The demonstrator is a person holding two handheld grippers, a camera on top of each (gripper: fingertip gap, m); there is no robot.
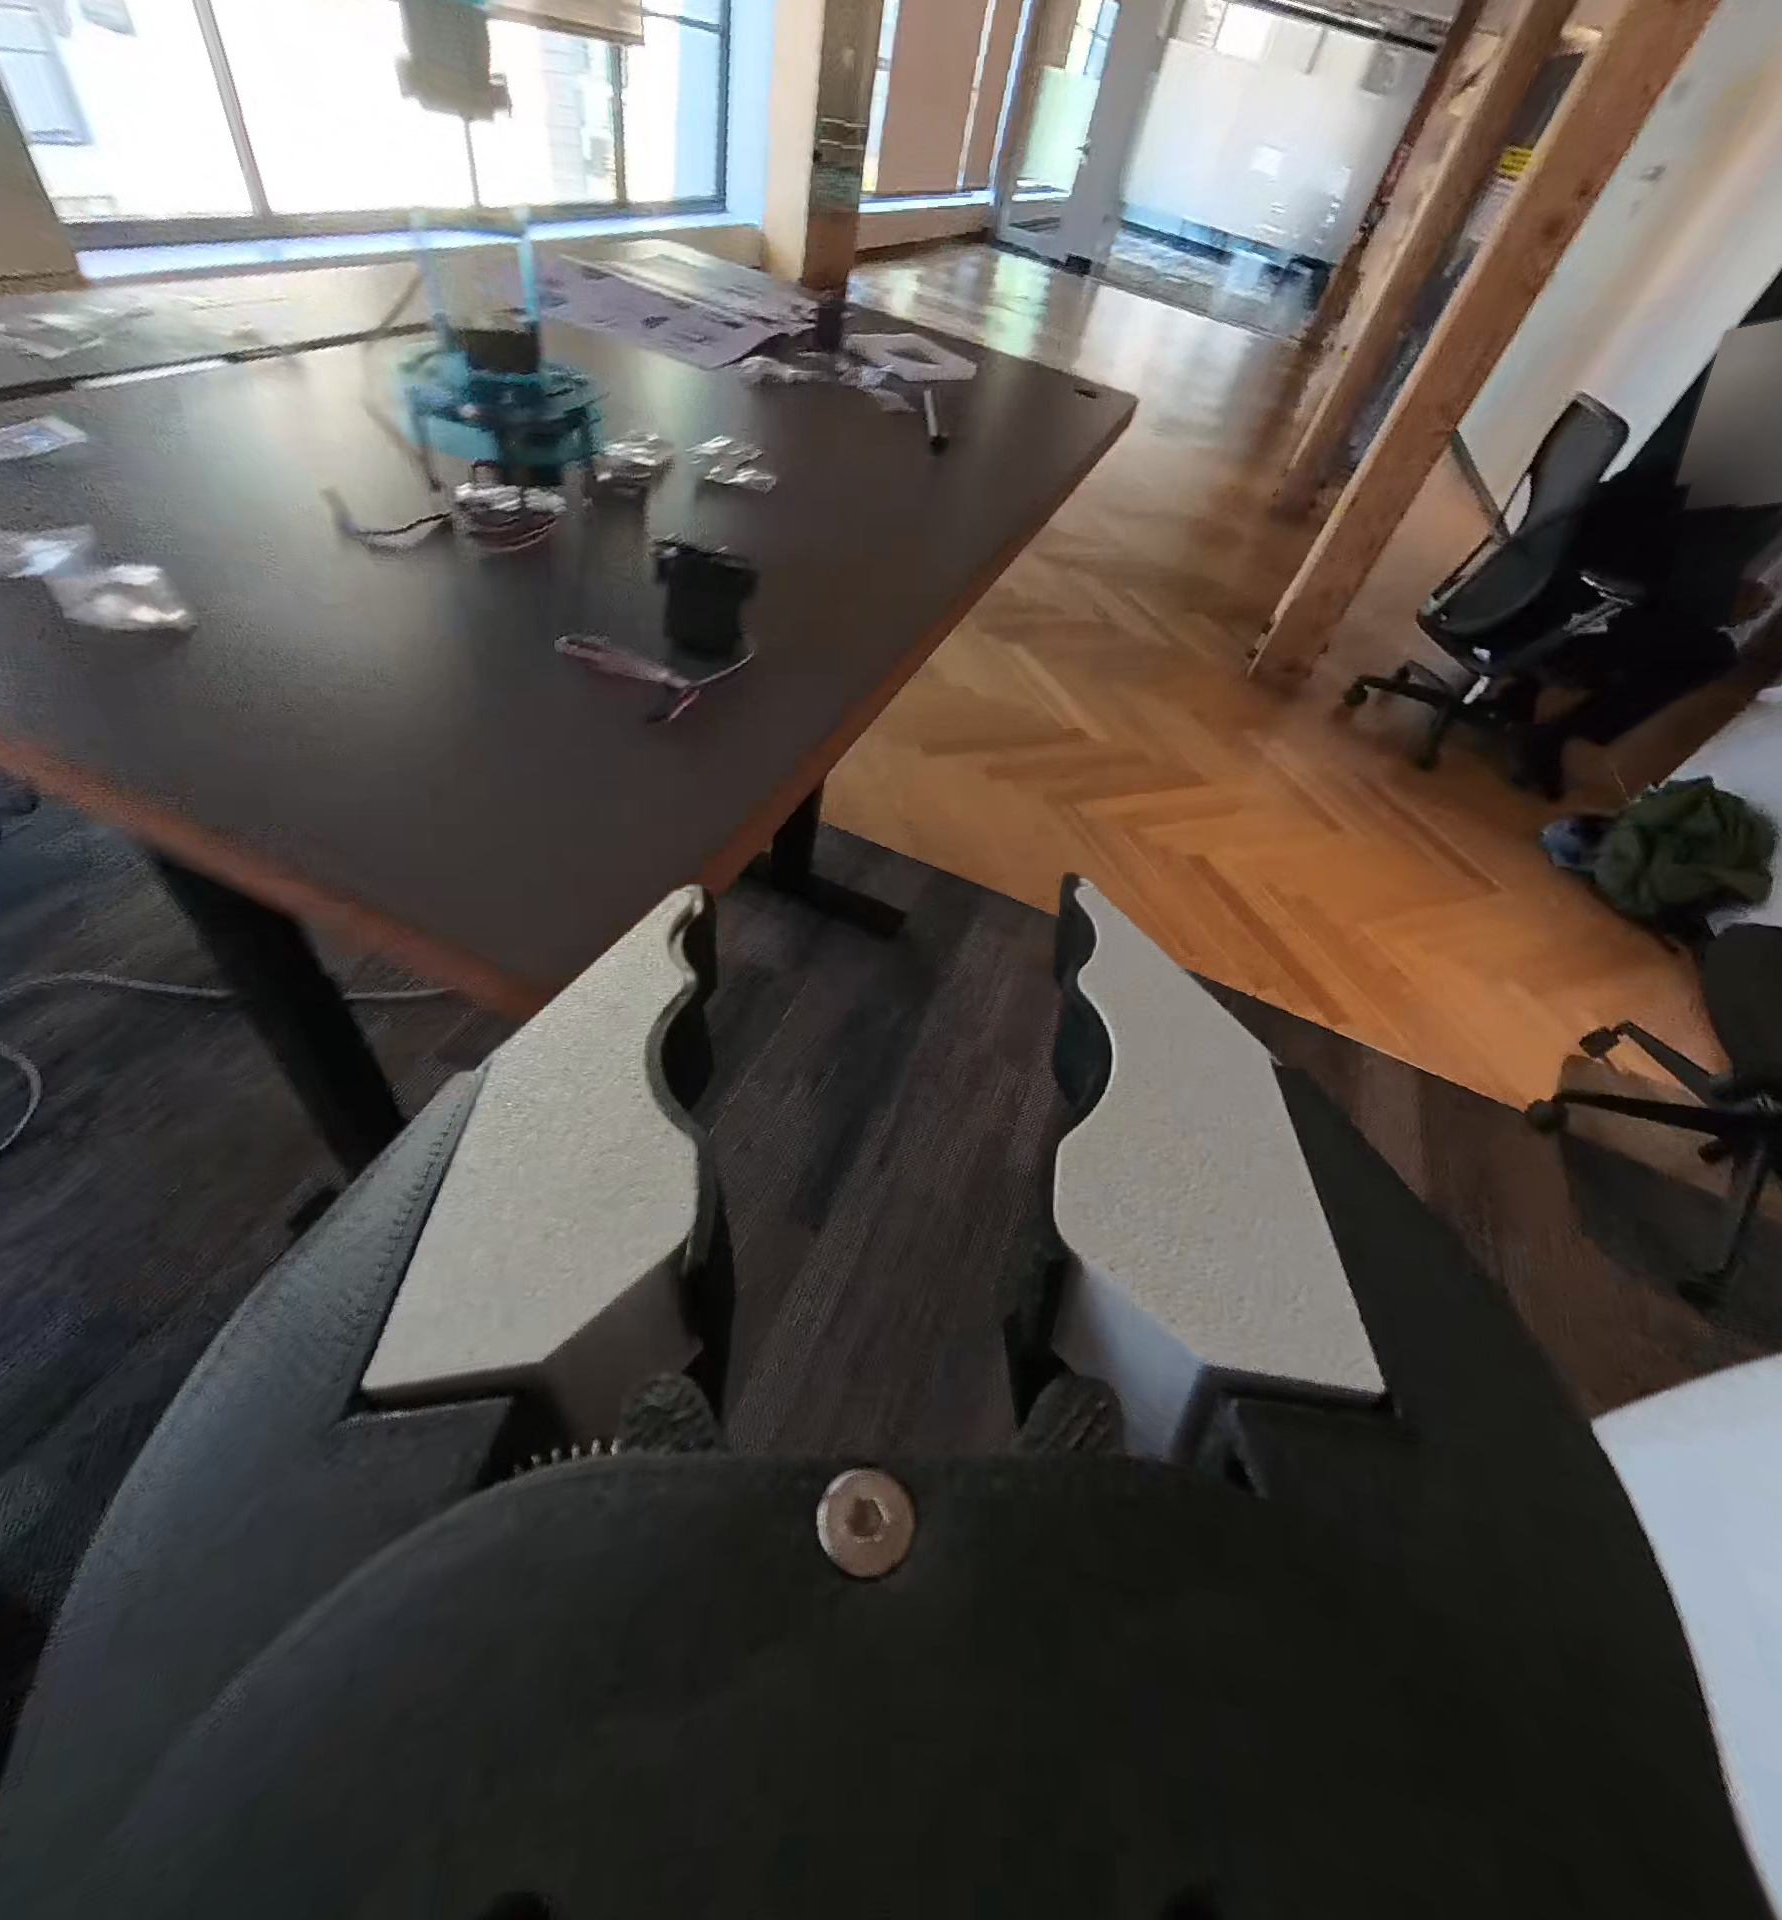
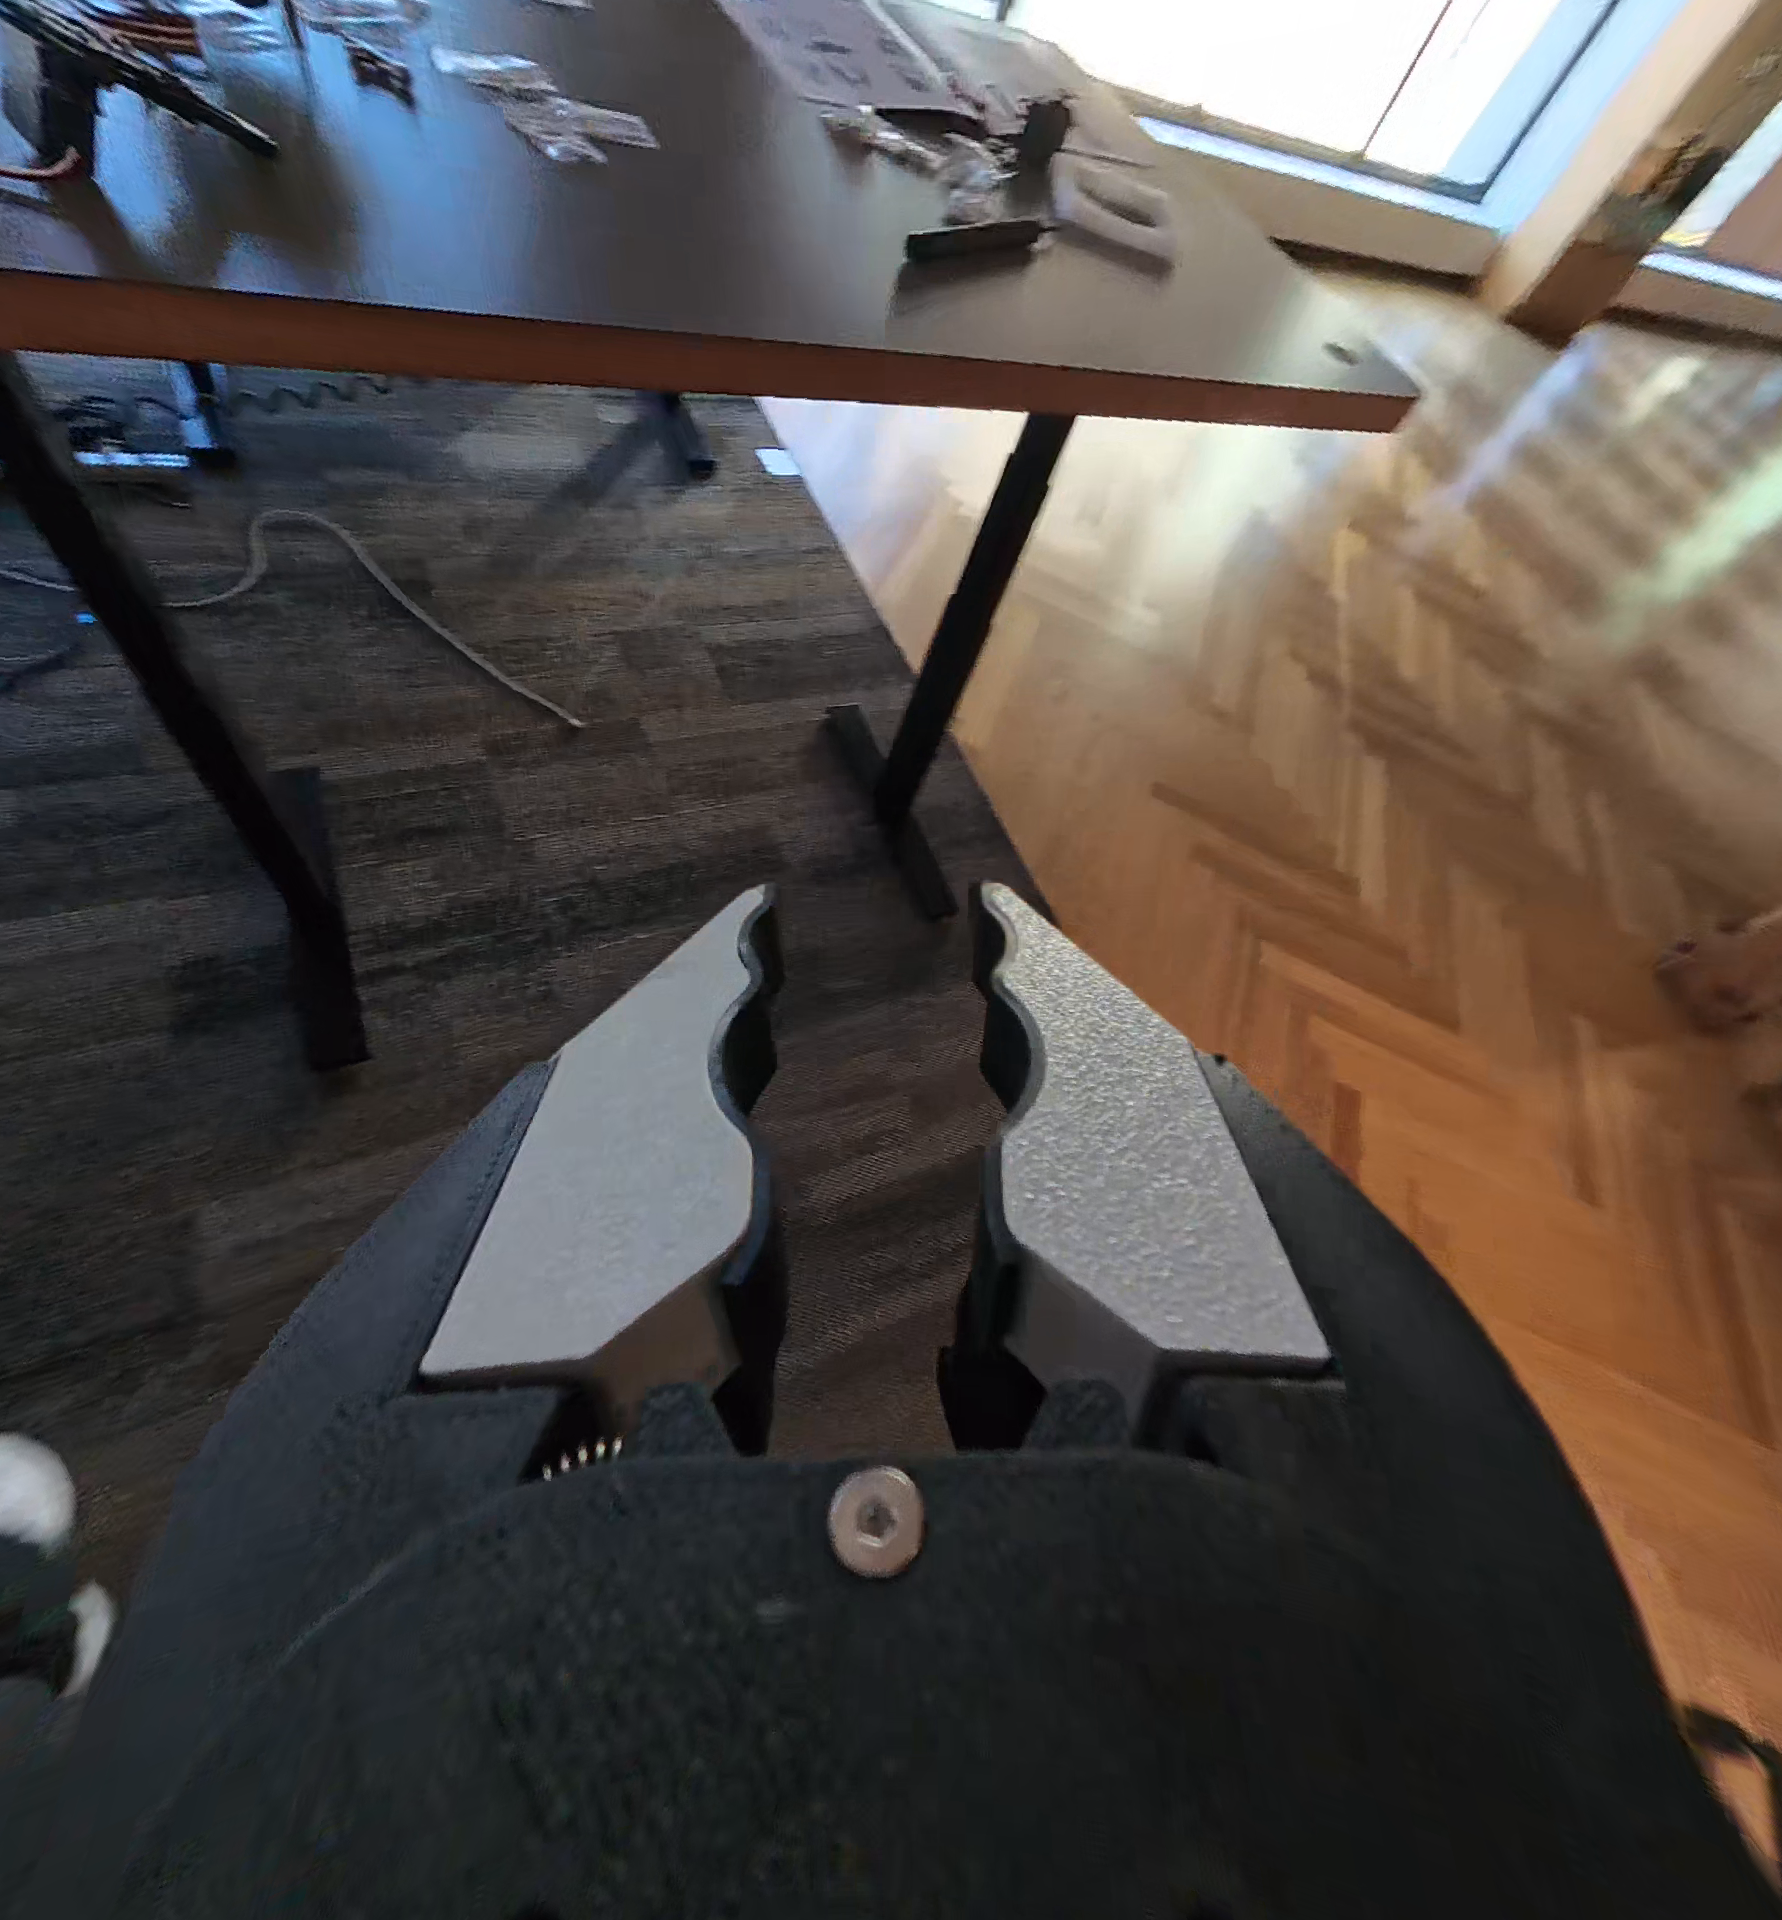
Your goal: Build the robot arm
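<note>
My left gripper (image 1: 887,904) is open and empty, held in the air in front of the near corner of a dark table (image 1: 399,727). On the table lie a small black block (image 1: 702,608), a pink-handled tool (image 1: 638,670), a blue-green round device (image 1: 497,405) and several small clear bags (image 1: 731,462). My right gripper (image 2: 871,914) is open and empty, held lower, below the table's edge (image 2: 658,364) and over the dark carpet (image 2: 513,831). A black bar (image 2: 975,241) lies near the table's right end.
Black table legs (image 2: 960,623) stand just ahead of the right gripper. A pale cable (image 2: 388,582) lies on the carpet. Wooden posts (image 1: 1469,343), office chairs (image 1: 1521,592), a green bundle (image 1: 1687,847) and herringbone wood floor (image 1: 1178,790) are to the right. Windows (image 1: 347,94) are behind the table. Across from one pair of fingers to the other is roughly 55 centimeters.
</note>
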